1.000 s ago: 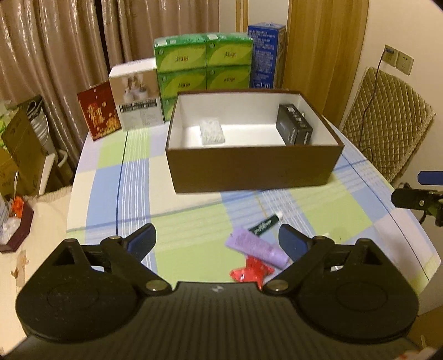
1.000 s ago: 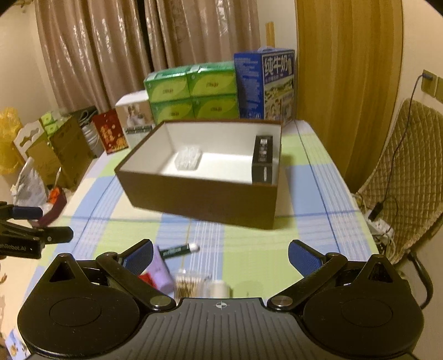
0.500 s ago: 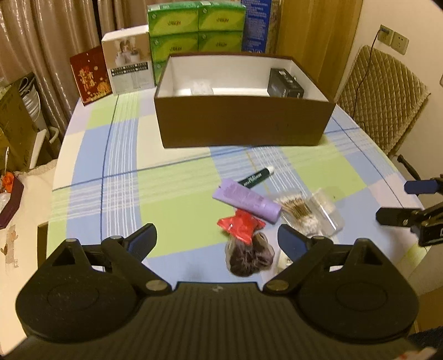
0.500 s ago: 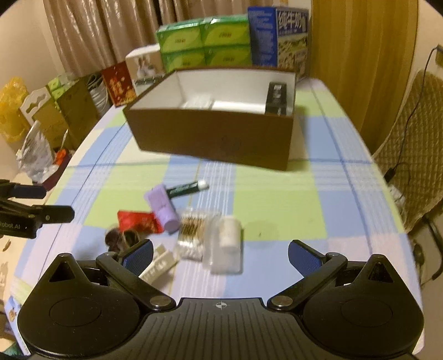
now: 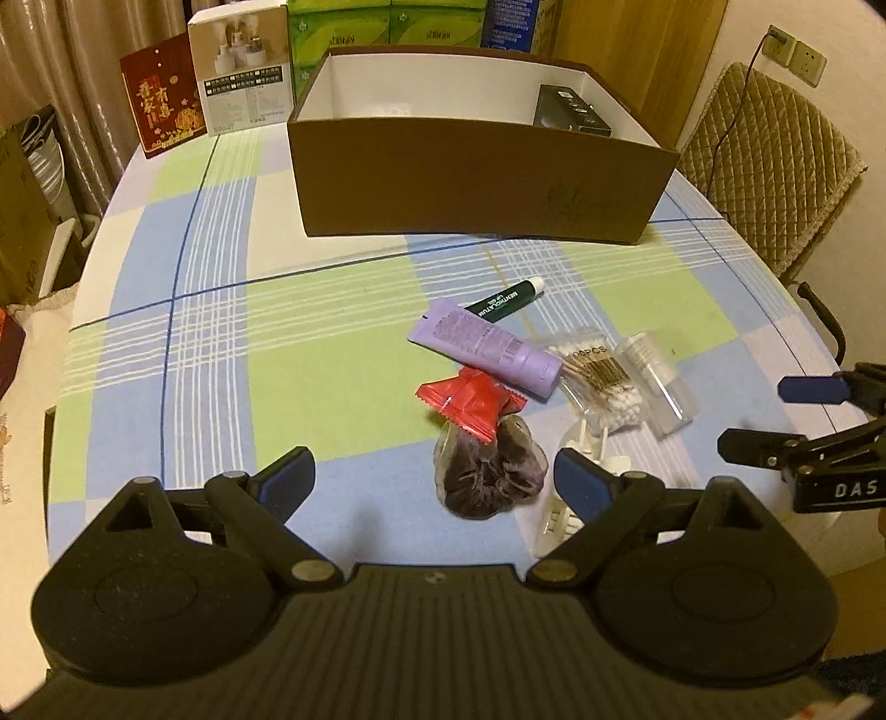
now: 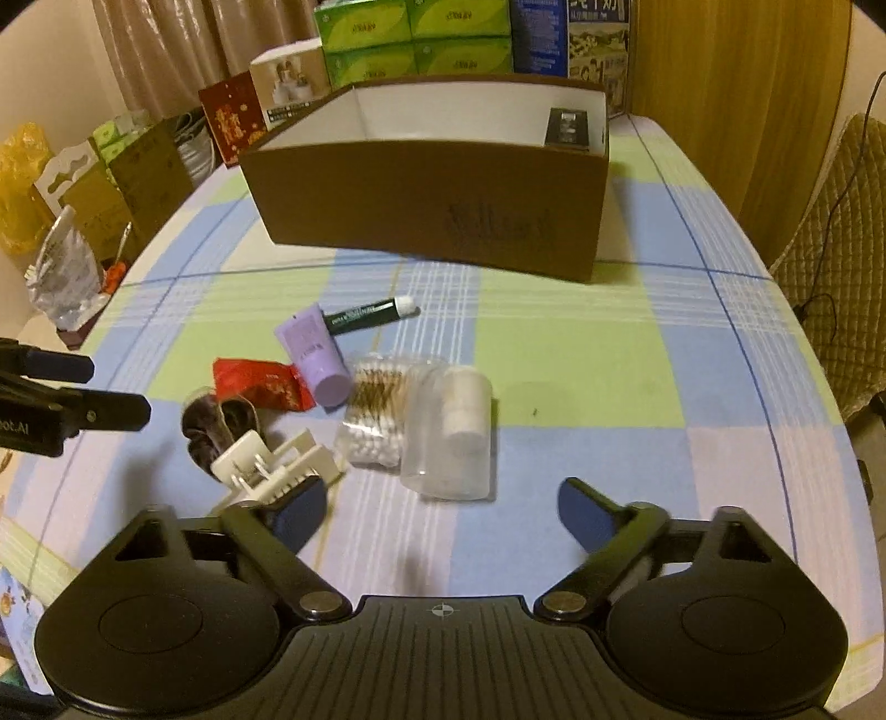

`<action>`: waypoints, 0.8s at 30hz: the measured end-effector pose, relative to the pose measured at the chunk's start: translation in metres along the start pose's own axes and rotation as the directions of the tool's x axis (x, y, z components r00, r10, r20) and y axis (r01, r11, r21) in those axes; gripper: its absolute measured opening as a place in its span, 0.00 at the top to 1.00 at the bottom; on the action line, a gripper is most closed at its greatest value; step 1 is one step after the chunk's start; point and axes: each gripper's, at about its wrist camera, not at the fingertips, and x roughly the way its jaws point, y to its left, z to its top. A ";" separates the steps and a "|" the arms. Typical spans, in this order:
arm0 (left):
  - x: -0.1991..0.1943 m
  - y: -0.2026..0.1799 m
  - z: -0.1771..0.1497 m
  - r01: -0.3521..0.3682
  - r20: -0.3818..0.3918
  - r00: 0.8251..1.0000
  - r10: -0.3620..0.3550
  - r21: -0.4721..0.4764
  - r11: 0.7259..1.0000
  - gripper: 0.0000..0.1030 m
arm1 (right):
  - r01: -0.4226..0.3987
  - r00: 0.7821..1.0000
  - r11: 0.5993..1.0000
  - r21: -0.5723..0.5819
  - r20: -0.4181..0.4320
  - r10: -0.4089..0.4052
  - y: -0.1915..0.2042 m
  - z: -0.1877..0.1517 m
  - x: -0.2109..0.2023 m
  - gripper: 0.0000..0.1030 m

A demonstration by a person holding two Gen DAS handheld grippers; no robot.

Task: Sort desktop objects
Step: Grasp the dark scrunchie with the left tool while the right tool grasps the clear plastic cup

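A pile of small items lies on the checked tablecloth: a purple tube [image 5: 487, 349] [image 6: 315, 354], a dark green lip-balm stick [image 5: 504, 299] [image 6: 368, 314], a red packet [image 5: 468, 403] [image 6: 260, 383], a dark scrunchie in clear wrap [image 5: 487, 476] [image 6: 221, 423], a cotton-swab pack [image 5: 601, 376] [image 6: 376, 410], a clear jar [image 5: 659, 382] [image 6: 454, 426] and a white hair clip [image 6: 274, 462]. My left gripper [image 5: 434, 482] is open, just short of the scrunchie. My right gripper [image 6: 443, 509] is open, just short of the jar. The brown box [image 5: 476, 183] [image 6: 432, 205] stands behind.
A black box [image 5: 570, 108] stands inside the brown box. Green tissue packs [image 6: 415, 44], a blue carton [image 6: 570, 33], a white box [image 5: 241, 72] and a red card [image 5: 163, 102] line the table's far end. A quilted chair [image 5: 769, 166] stands at the right.
Both grippers have pulled back from the box and tilted down, so the pile of small items now lies close in front of the open fingers. Nothing was picked up.
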 end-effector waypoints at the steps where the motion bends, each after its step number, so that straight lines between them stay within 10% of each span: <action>1: 0.003 0.001 0.000 -0.002 -0.003 1.000 0.002 0.000 1.000 0.12 | 0.003 1.000 1.000 -0.006 -0.001 -0.003 0.000 -0.001 0.002 0.23; 12: 0.040 0.003 0.003 0.102 -0.067 0.992 -0.107 -0.071 0.992 0.14 | 0.016 0.999 1.000 0.000 -0.031 -0.016 -0.002 0.002 0.022 0.26; 24: 0.085 0.004 0.012 0.174 -0.156 0.971 -0.184 -0.072 0.982 0.56 | 0.028 0.998 0.999 -0.018 -0.061 -0.029 -0.005 0.009 0.043 0.26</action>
